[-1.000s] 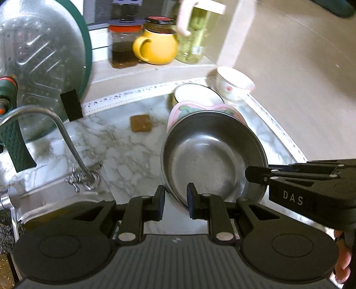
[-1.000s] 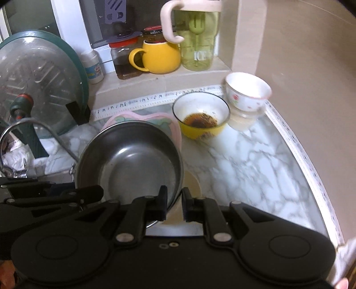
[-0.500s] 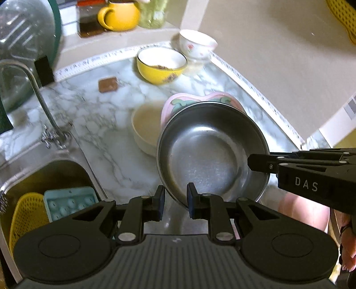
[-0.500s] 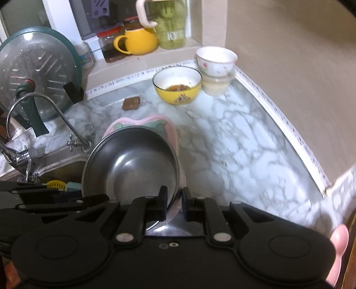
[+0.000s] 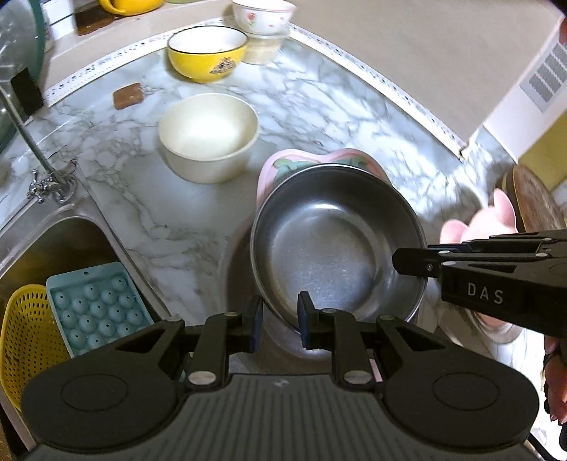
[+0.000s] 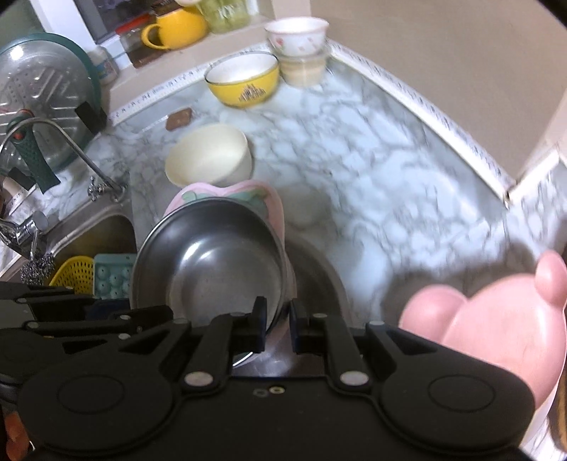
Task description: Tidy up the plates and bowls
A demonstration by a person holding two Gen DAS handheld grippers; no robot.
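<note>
Both grippers hold a stack above the marble counter: a steel bowl [image 5: 333, 248] sits on a pink heart-shaped plate [image 5: 283, 166]. My left gripper [image 5: 280, 319] is shut on the stack's near rim. My right gripper [image 6: 276, 322] is shut on its right rim and shows in the left wrist view [image 5: 400, 262]. The steel bowl [image 6: 212, 259] and pink plate [image 6: 262, 202] also show in the right wrist view. A cream bowl [image 5: 209, 134] stands on the counter behind. A yellow bowl [image 5: 207, 51] and a floral bowl [image 5: 264, 14] stacked on a pale one stand at the back.
A sink [image 5: 46, 255] at the left holds a yellow strainer [image 5: 24, 337] and a teal tray [image 5: 95, 305]. A faucet [image 6: 71, 149] rises beside it. A pink dish [image 6: 496, 326] lies at the right. A brown pad [image 5: 127, 95] lies on the counter. A wooden board [image 5: 535, 202] stands at the far right.
Both grippers have drawn the stack back toward me and to the right, away from the back bowls. The cream bowl, earlier under the stack, now stands uncovered.
</note>
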